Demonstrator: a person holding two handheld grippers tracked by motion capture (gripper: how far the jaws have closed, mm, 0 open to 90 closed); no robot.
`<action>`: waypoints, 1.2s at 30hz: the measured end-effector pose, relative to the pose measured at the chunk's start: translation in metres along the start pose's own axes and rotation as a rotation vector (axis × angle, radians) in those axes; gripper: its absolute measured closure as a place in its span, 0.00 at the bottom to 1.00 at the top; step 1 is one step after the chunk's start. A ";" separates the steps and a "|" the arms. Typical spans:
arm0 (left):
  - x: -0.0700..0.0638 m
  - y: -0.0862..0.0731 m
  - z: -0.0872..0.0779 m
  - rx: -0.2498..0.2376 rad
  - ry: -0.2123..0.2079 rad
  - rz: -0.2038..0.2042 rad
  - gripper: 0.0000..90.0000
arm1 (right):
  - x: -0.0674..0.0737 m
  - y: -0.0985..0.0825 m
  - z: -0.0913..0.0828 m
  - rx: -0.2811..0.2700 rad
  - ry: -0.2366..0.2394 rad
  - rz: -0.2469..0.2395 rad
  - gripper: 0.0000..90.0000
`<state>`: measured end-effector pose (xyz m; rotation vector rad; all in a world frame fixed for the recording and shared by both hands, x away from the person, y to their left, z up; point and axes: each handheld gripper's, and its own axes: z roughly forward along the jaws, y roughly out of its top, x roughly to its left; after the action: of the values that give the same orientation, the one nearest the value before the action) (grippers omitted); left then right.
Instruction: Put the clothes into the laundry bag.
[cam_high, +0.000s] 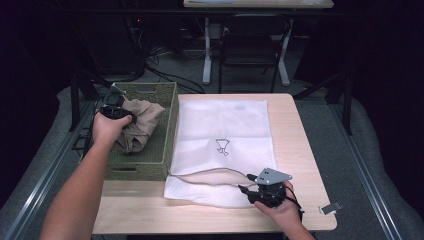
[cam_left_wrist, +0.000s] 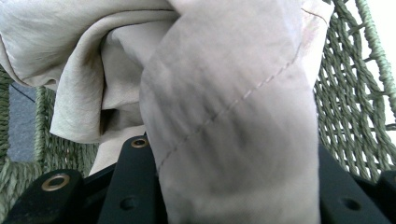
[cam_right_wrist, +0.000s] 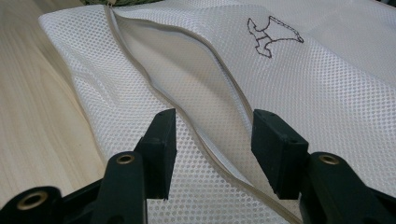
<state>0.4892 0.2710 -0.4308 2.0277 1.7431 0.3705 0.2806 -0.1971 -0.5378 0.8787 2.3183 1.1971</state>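
A crumpled beige garment (cam_high: 142, 122) lies in a green woven basket (cam_high: 170, 125) on the left of the table. My left gripper (cam_high: 114, 107) is at the basket's far left, shut on a fold of it. In the left gripper view the garment (cam_left_wrist: 224, 102) bulges between the jaws of the left gripper (cam_left_wrist: 233, 186), with basket weave (cam_left_wrist: 355, 93) behind. A white mesh bag (cam_high: 225, 120) lies flat mid-table, its zipper mouth (cam_right_wrist: 187, 65) gaping at the near edge. My right gripper (cam_high: 246, 184) (cam_right_wrist: 212, 140) stands open astride the bag's (cam_right_wrist: 317, 79) upper zipper edge.
The light wooden table (cam_high: 295, 135) has bare room to the right of the bag and along its near edge. A small grey clip-like piece (cam_high: 331, 208) lies at the near right corner. A black chair (cam_high: 252, 40) stands beyond the table.
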 end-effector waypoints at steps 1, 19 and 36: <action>0.000 0.000 -0.001 0.002 0.002 0.002 0.68 | 0.000 0.000 0.000 0.000 0.000 -0.001 0.56; -0.004 0.005 -0.024 0.001 0.014 0.044 0.68 | 0.000 0.000 0.000 0.001 0.001 -0.001 0.56; -0.012 0.002 -0.038 0.024 -0.021 0.126 0.68 | 0.000 0.000 0.000 0.002 -0.001 0.000 0.56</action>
<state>0.4707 0.2647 -0.3955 2.1571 1.6187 0.3678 0.2807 -0.1967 -0.5382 0.8798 2.3192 1.1944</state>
